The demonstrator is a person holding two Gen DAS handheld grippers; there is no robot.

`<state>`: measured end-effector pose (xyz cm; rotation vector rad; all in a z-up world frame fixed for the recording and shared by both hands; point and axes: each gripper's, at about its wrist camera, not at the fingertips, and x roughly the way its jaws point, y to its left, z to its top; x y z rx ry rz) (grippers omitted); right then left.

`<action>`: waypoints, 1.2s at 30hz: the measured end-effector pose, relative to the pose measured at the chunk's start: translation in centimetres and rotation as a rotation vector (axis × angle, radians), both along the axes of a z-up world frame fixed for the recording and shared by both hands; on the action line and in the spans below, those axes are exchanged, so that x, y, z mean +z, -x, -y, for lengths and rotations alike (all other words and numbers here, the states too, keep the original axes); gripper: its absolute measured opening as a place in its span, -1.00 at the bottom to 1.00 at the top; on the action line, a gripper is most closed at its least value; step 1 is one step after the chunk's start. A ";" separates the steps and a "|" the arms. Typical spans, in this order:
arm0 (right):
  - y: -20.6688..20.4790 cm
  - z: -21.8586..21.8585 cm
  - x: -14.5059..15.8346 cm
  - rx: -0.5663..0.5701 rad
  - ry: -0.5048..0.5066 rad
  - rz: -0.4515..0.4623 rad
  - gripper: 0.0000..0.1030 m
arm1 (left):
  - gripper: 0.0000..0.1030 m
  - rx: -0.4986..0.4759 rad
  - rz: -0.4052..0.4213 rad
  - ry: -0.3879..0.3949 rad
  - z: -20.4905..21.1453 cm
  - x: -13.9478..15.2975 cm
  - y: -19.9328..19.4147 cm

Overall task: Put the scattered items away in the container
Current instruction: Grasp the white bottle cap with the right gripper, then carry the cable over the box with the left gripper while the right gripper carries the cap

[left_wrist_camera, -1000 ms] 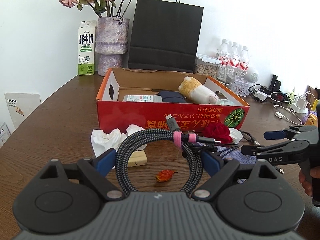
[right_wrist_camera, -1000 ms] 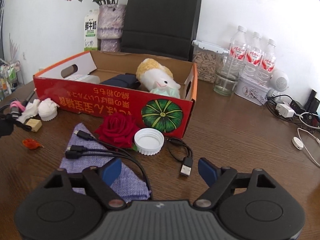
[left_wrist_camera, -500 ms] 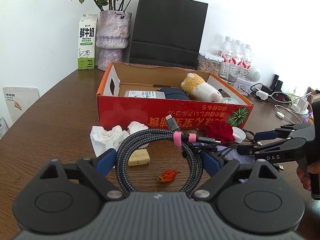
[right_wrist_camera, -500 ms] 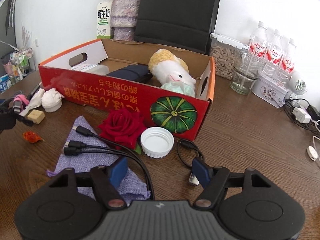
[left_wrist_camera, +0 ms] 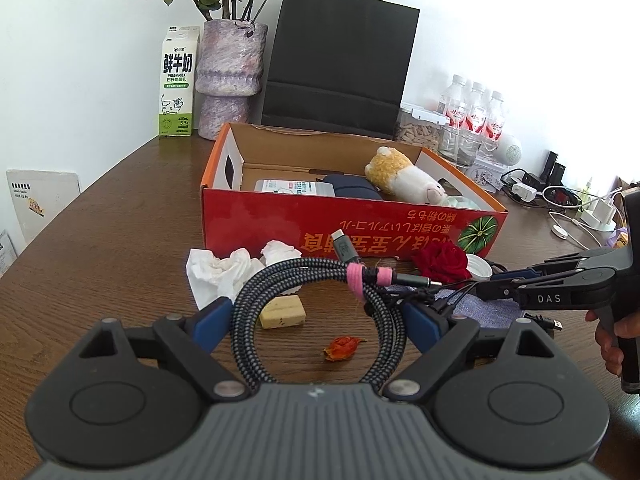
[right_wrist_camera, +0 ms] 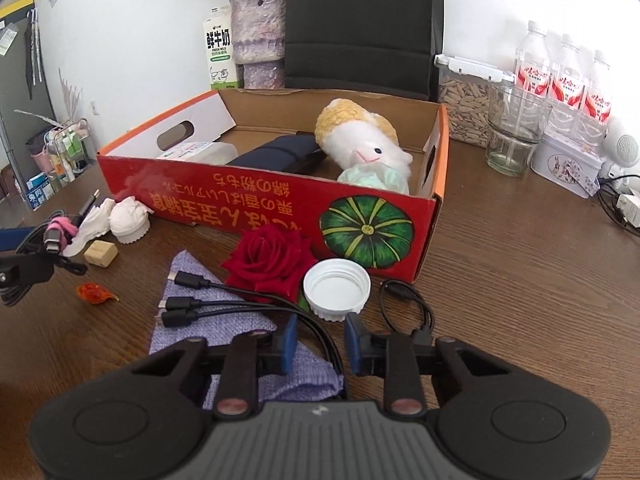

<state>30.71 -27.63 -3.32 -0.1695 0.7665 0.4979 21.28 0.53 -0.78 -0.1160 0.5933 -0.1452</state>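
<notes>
The milk carton (left_wrist_camera: 179, 82), standing left of the red cardboard box (left_wrist_camera: 348, 236), carries large Chinese characters 鲜牛奶 above "FRESH MILK" and a small "3.3g" on its green base. The box's front wall bears yellow characters printed upside down beside a green pumpkin picture. The right gripper (left_wrist_camera: 486, 285), right of the box, reads "DAS".

Left tool (left_wrist_camera: 316, 316) grips a coiled braided cable (left_wrist_camera: 320, 312) before the red box (left_wrist_camera: 352, 224).
</notes>
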 end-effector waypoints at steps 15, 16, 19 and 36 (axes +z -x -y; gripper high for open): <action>2.9 -2.7 -0.3 0.089 0.155 0.116 -0.91 | 0.77 0.000 0.008 0.014 -0.4 0.4 0.9; 3.4 -2.8 -0.2 0.093 0.169 0.142 -0.91 | 0.77 0.001 0.009 0.014 -0.4 0.5 1.0; 4.9 -3.0 0.5 0.103 0.194 0.215 -0.92 | 0.77 -0.001 0.018 0.017 -0.4 0.7 1.2; 9.4 -2.8 5.5 0.099 0.138 0.426 -0.98 | 0.77 -0.010 0.083 0.023 -0.1 3.2 2.9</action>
